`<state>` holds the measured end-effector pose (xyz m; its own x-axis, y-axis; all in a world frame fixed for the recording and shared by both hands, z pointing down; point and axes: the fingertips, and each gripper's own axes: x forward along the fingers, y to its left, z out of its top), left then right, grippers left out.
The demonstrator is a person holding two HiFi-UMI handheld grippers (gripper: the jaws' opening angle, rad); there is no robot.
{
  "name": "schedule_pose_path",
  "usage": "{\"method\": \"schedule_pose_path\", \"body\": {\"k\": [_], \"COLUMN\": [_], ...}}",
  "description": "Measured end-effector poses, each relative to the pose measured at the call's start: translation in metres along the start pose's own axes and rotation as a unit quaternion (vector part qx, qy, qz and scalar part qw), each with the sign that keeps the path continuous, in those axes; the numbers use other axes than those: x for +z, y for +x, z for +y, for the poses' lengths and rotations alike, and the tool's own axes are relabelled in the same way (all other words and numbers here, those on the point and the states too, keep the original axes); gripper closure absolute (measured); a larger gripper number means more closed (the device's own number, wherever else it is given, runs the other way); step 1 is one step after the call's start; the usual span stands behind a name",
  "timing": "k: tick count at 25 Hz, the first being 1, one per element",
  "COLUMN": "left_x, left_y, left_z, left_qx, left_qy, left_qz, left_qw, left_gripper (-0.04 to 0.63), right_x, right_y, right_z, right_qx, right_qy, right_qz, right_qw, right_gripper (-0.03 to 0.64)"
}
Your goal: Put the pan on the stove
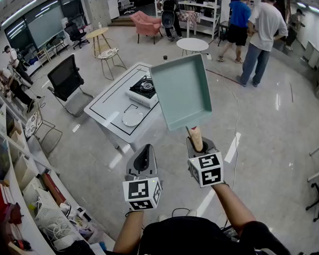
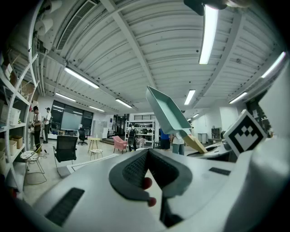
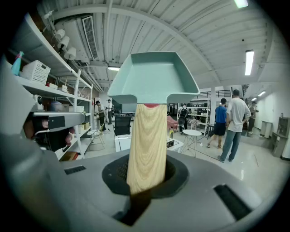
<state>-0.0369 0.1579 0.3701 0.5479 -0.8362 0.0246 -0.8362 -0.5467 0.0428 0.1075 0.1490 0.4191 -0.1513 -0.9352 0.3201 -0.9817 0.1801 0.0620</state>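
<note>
My right gripper (image 1: 197,148) is shut on the wooden handle (image 1: 195,137) of a square teal pan (image 1: 181,90), which I hold up in the air with the handle pointing down to the jaws. In the right gripper view the handle (image 3: 146,145) stands between the pads and the pan (image 3: 152,77) fills the upper middle. A black-topped stove (image 1: 144,90) sits on the white table (image 1: 107,108) ahead and to the left of the pan. My left gripper (image 1: 142,160) is level with the right one, shut and empty. The left gripper view has the pan (image 2: 165,111) up to its right.
A white plate (image 1: 132,118) lies on the table in front of the stove. A black office chair (image 1: 68,81) stands left of the table. Shelving (image 1: 24,213) runs along my left. Two people (image 1: 256,32) stand at the back right, near a round white table (image 1: 192,44).
</note>
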Motion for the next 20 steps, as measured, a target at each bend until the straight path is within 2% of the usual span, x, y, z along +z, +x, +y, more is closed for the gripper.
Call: {"method": "schedule_pose_path", "body": {"k": [8, 20], "left_x": [-0.001, -0.015], "left_y": [0.002, 0.012], "left_z": [-0.009, -0.051], "left_qx": [0.006, 0.023], "left_qy": [-0.004, -0.011], "left_qz": [0.001, 0.002], "left_qw": [1.0, 0.9997], "left_gripper": [0.591, 0.591], "right_x": [-0.001, -0.02], "right_y": [-0.005, -0.016], "right_z": [-0.007, -0.042], "right_qx": [0.011, 0.031], "right_qy": [0.012, 0.005], "right_qz": [-0.004, 0.0], "right_qw": [1.0, 0.999], "right_gripper": [0.591, 0.591]}}
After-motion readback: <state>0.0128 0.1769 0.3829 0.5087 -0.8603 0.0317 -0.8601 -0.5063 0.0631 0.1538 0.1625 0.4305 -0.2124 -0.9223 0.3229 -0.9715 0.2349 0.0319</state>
